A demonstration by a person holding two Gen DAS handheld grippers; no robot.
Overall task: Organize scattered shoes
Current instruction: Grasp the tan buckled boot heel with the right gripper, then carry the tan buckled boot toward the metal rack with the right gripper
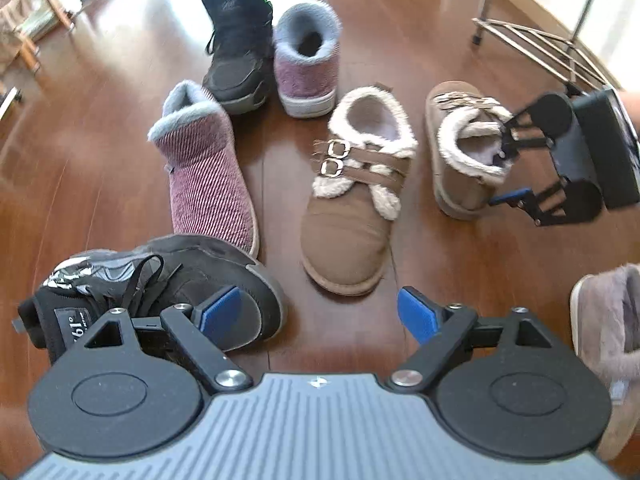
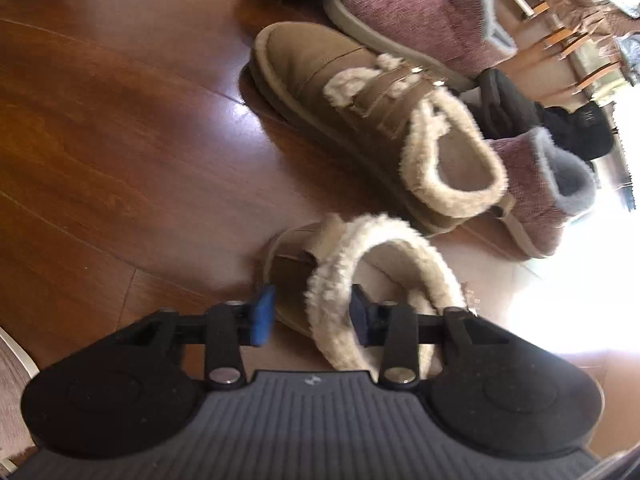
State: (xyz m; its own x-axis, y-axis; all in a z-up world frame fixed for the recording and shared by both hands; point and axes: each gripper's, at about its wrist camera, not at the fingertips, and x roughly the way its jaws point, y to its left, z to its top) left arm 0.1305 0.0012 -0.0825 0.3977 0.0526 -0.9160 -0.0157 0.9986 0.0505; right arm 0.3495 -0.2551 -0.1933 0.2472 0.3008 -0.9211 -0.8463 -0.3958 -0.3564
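A: From the left wrist, the left claw [image 1: 320, 314] gapes empty above the floor [image 1: 460, 272], near a black sneaker [image 1: 176, 280].

B: From the right wrist, the right claw [image 2: 310, 314] pinches the tan boot [image 2: 360, 280]'s fleece collar; it should grip deep before lifting it beside its mate [image 2: 360, 112].

Tan cream-trimmed boots [image 1: 352, 184], pink ribbed slippers [image 1: 208, 176], seemingly black sneakers [image 1: 236, 56]

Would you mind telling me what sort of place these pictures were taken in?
Probably a room in a home: glossy wooden floor, everyday winter shoes scattered on it, such as a brown fleece-lined shoe and a pink corduroy slipper boot, and a metal rack standing nearby.
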